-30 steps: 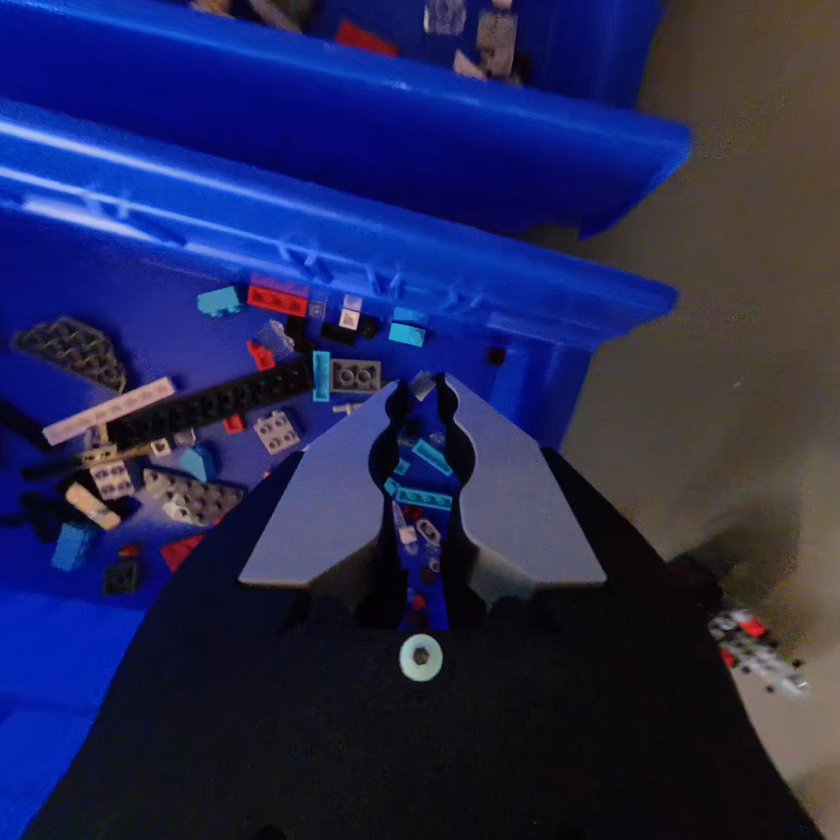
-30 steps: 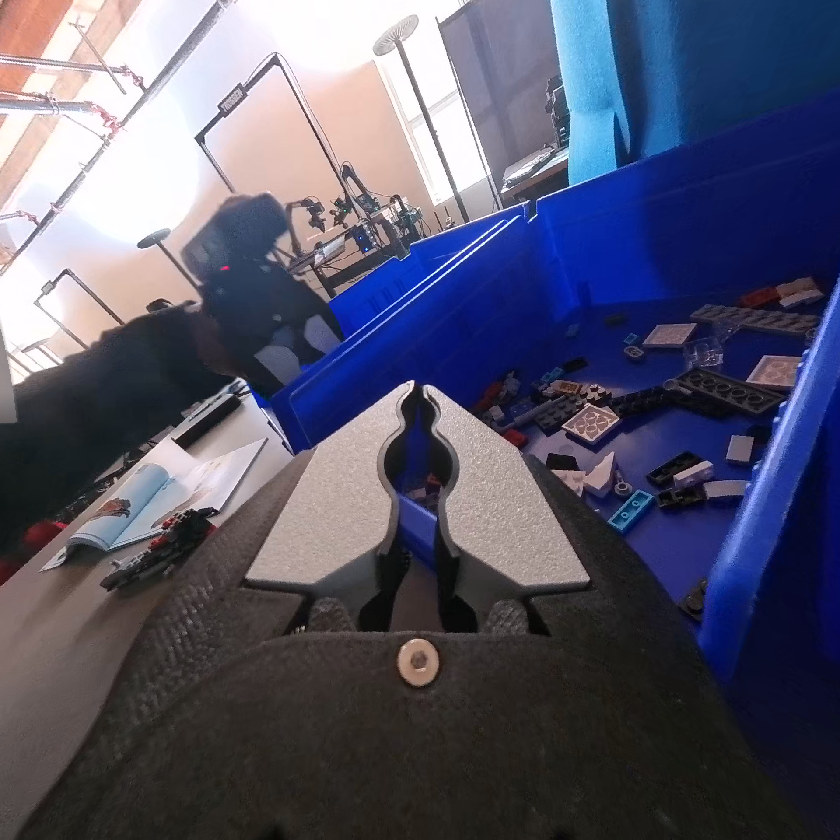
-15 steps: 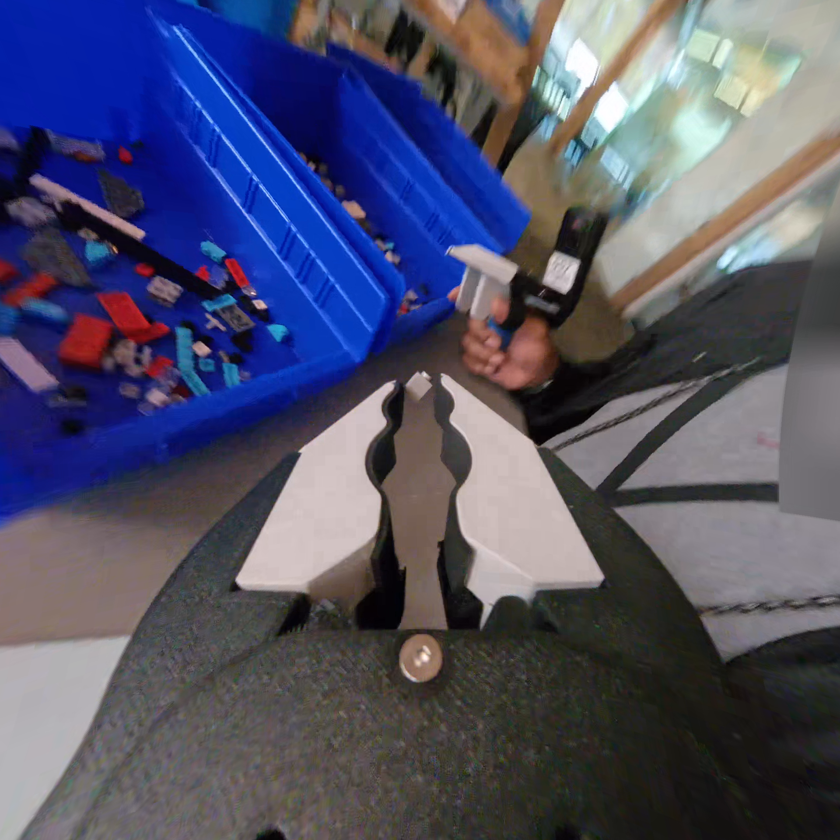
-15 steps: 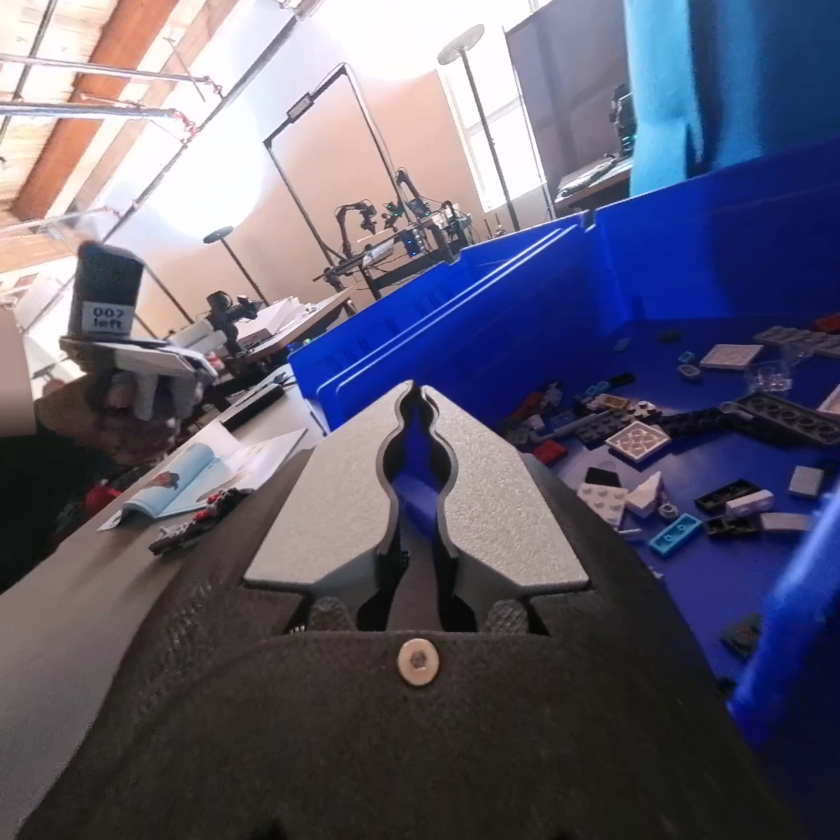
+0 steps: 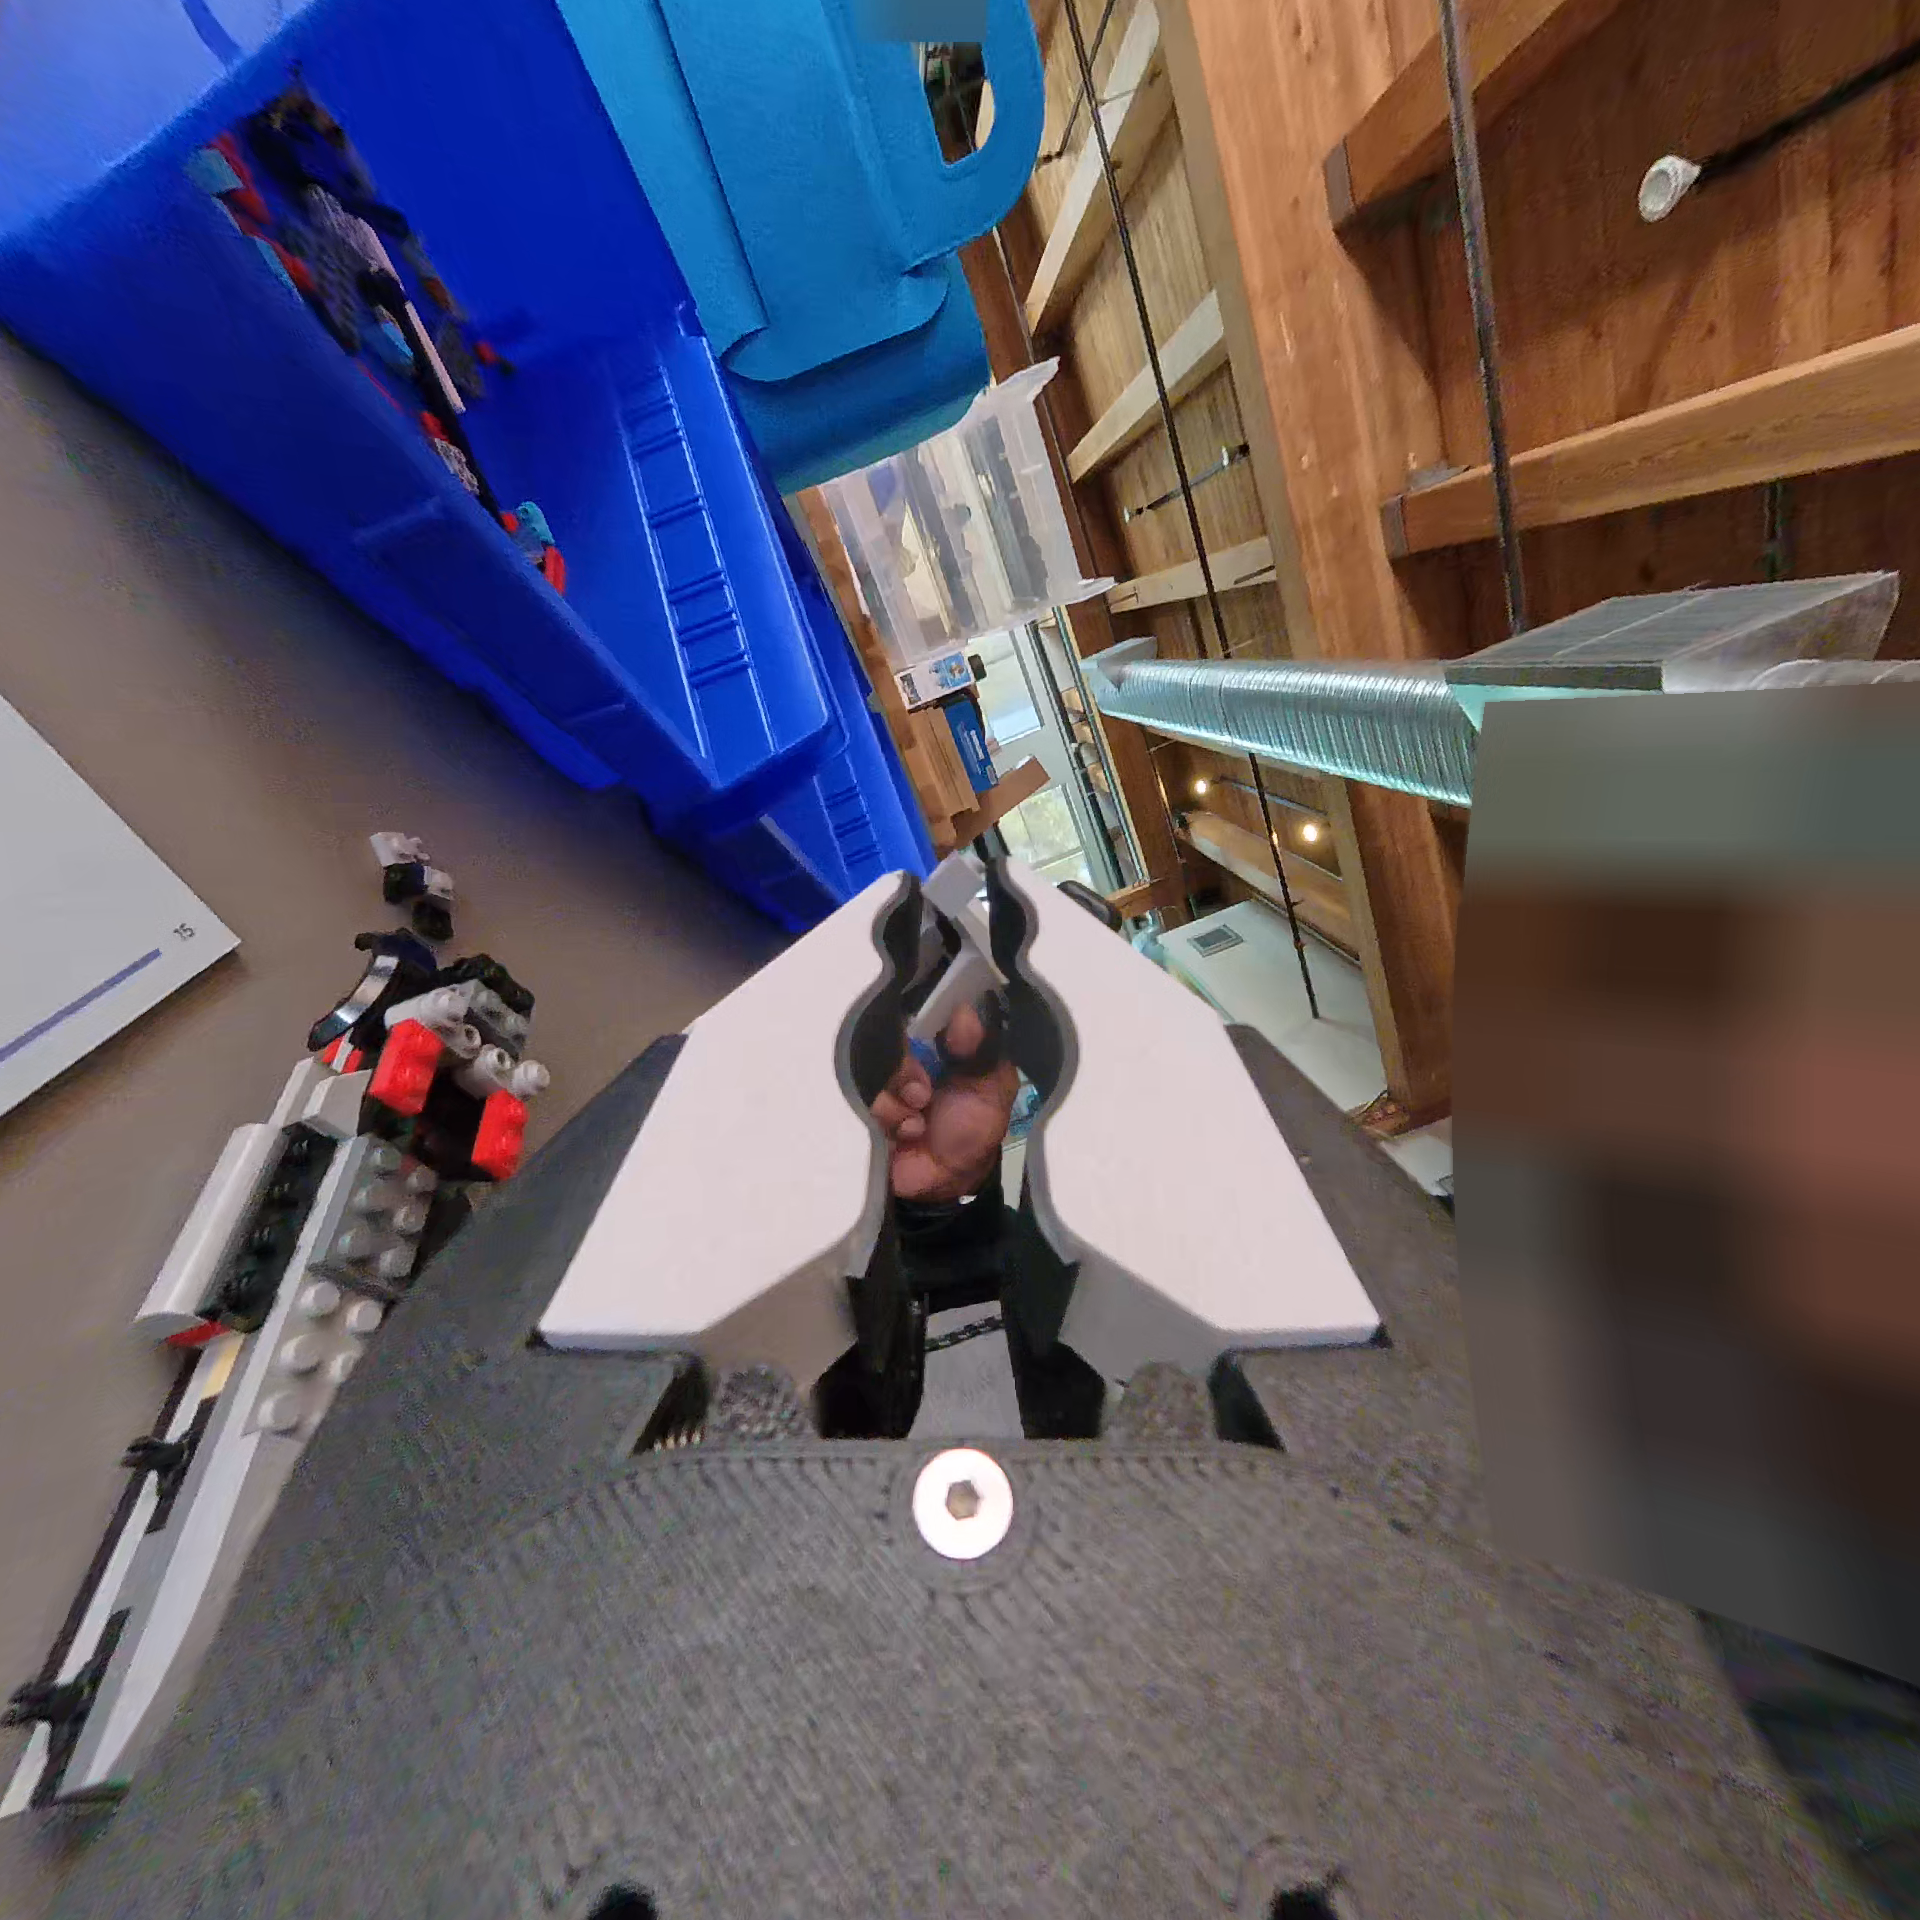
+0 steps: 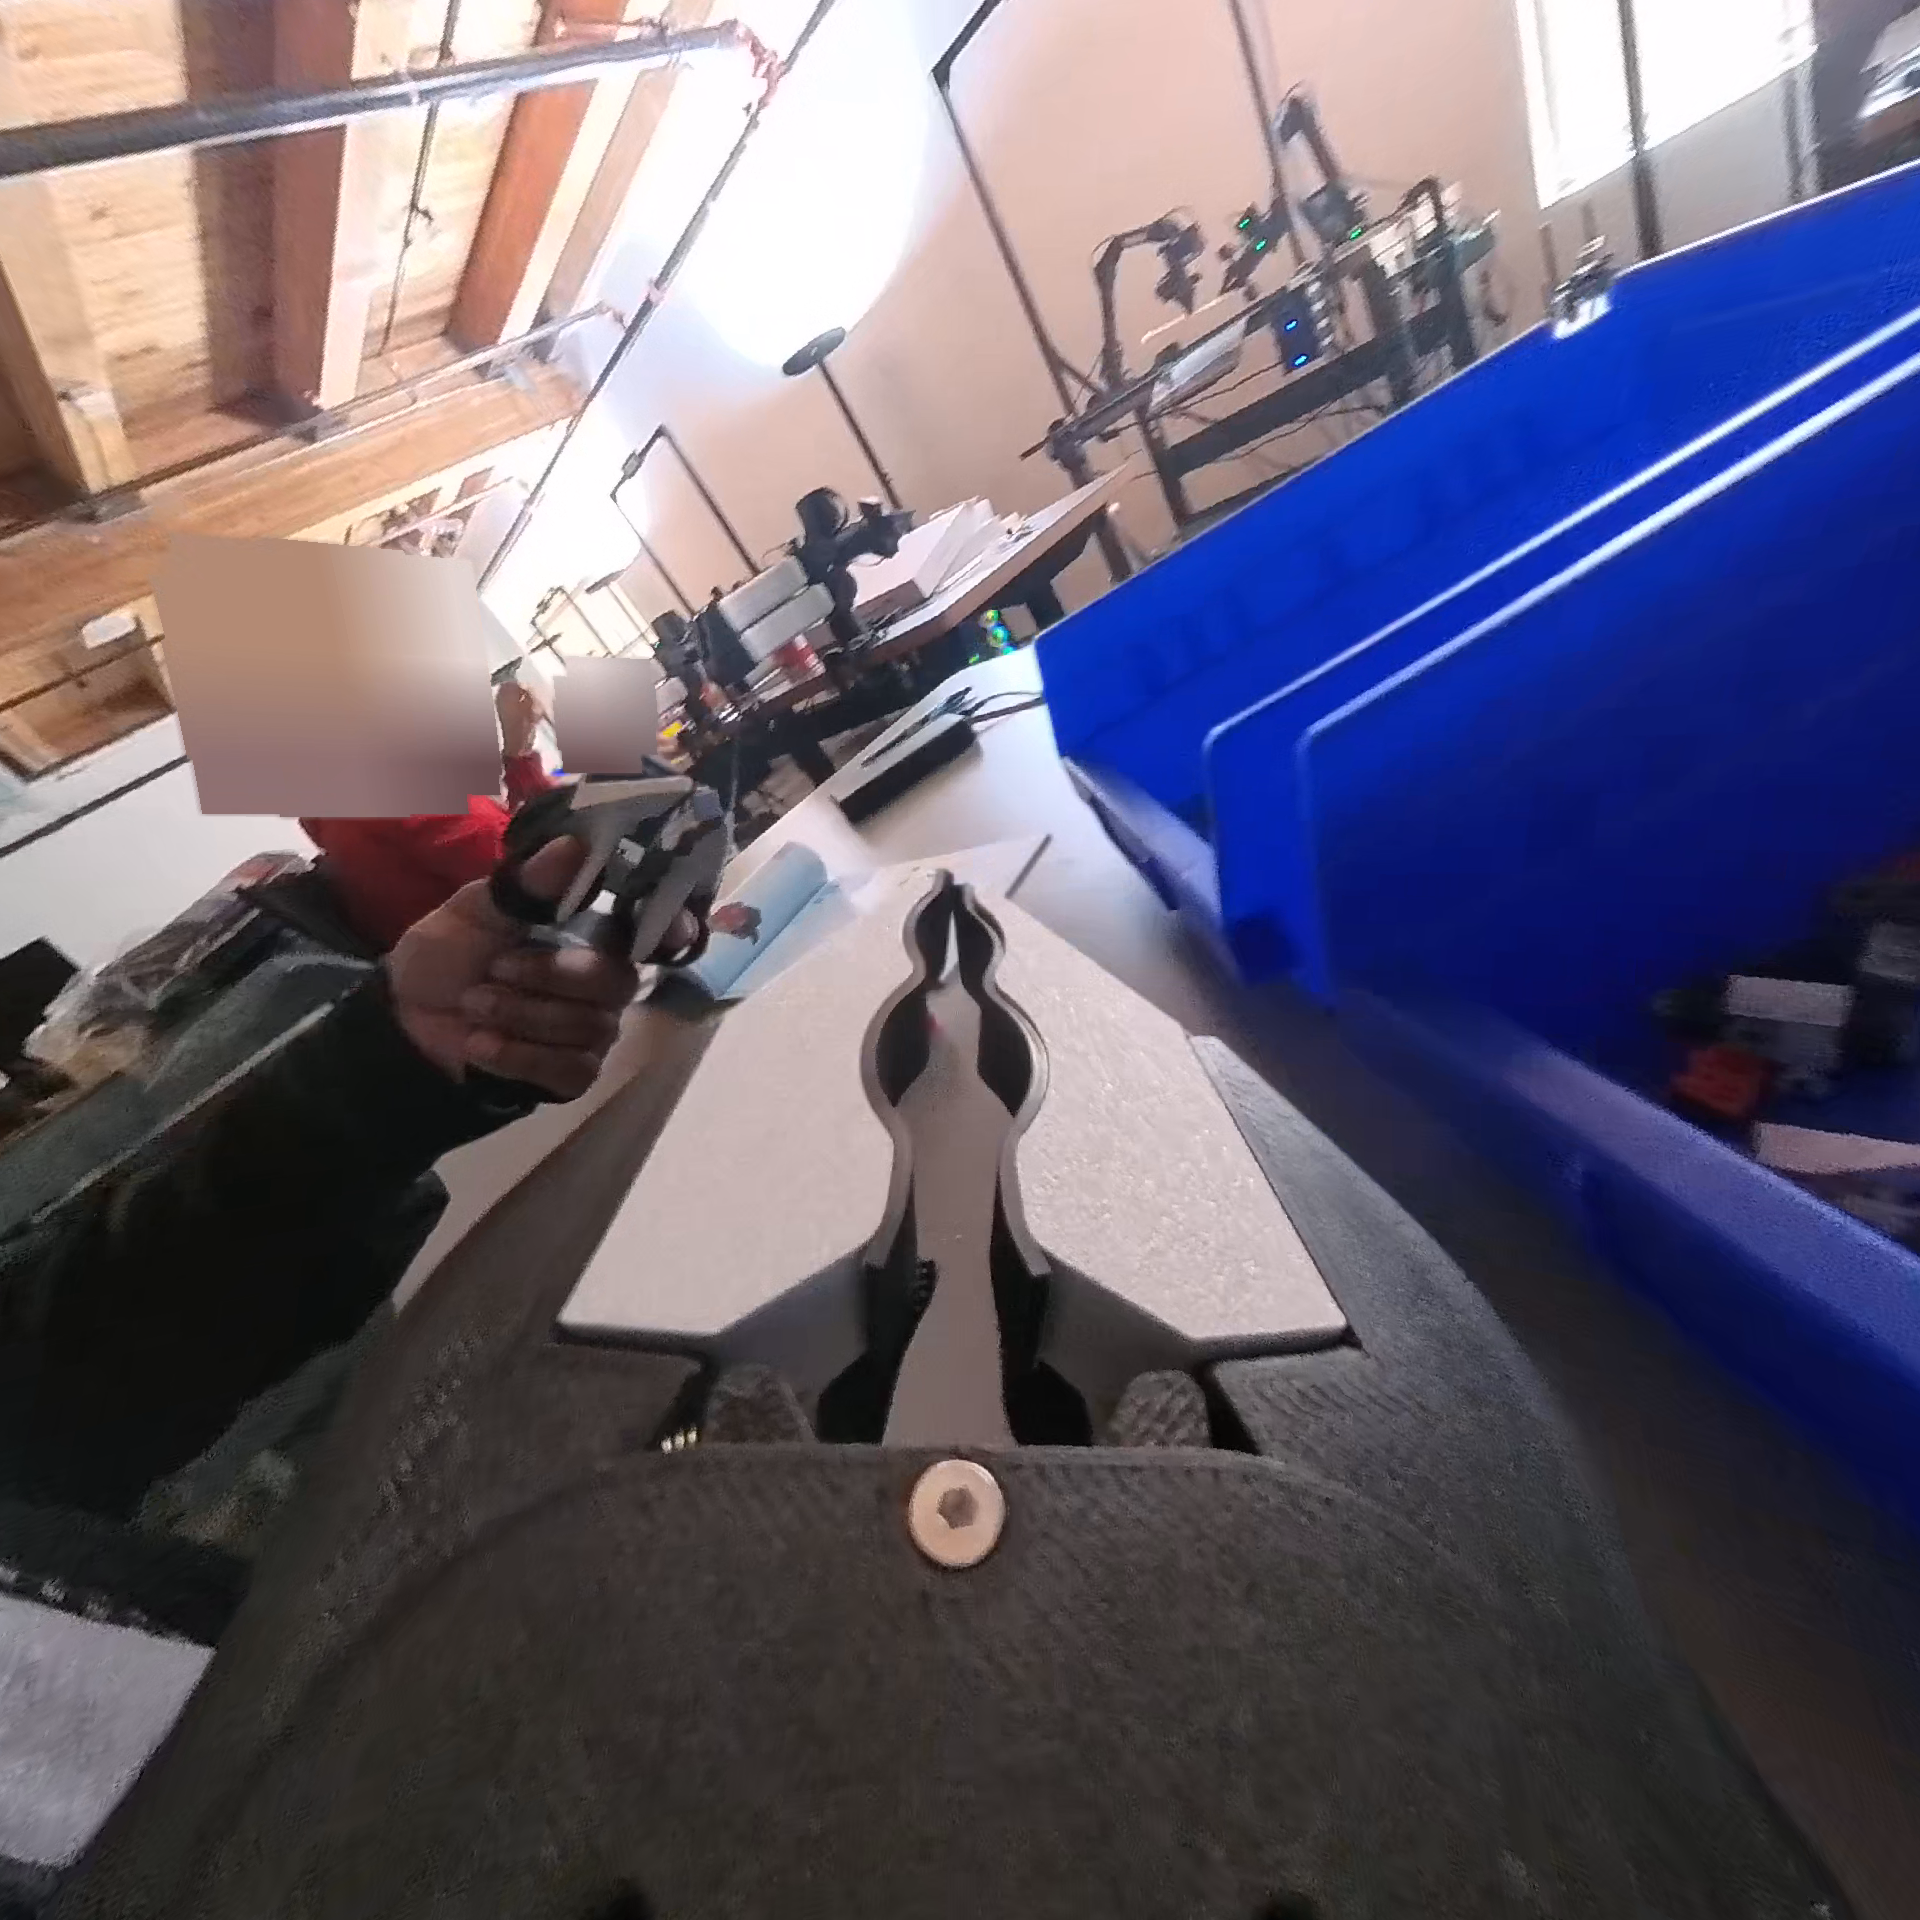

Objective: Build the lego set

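Observation:
My left gripper (image 5: 951, 881) is shut on a small light-grey lego piece (image 5: 948, 896) pinched at its tips, held in the air above the brown table (image 5: 208, 727) and rolled on its side. A partly built grey, black and red lego model (image 5: 343, 1164) lies on the table to its lower left. My right gripper (image 6: 948, 885) is shut and empty, low over the table beside the blue bins (image 6: 1558, 748). It also shows through the left gripper's gap, in a hand (image 5: 940, 1122). The left gripper shows in the right wrist view (image 6: 649, 847), held by a hand.
Blue bins (image 5: 436, 447) with loose bricks (image 6: 1756, 1039) line the table's far side. An open instruction booklet (image 5: 73, 914) lies on the table, and it also shows in the right wrist view (image 6: 774, 909). A small black-and-white sub-build (image 5: 410, 883) sits near the model. A person sits across.
My left gripper has lifted out of the bin with the grey piece, swung over the table and rolled sideways near the model. My right gripper has turned away from the bin toward the left one.

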`<action>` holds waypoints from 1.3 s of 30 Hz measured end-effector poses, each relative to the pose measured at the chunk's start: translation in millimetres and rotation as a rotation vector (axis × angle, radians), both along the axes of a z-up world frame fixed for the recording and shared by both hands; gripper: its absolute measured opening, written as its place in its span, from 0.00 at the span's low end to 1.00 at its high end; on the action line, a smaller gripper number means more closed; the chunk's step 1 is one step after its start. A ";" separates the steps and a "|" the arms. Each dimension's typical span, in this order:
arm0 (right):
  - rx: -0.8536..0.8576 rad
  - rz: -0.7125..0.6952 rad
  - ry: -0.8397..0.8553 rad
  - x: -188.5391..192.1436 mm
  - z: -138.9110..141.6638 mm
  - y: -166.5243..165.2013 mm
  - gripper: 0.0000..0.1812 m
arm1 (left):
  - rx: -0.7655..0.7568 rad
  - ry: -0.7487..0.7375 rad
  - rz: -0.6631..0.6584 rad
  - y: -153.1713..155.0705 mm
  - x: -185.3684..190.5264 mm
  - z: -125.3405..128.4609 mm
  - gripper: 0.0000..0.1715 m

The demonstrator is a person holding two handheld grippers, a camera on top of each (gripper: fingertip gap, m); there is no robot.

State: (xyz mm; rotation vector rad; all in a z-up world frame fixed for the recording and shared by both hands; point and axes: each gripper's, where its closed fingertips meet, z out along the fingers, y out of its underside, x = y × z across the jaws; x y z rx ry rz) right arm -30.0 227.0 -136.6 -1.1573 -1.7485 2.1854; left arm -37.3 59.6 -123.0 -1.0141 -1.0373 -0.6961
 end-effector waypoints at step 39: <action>0.714 0.536 -0.032 18.4 -96.1 -158.6 0.09 | -0.730 0.405 0.052 -58.7 41.2 -77.9 0.08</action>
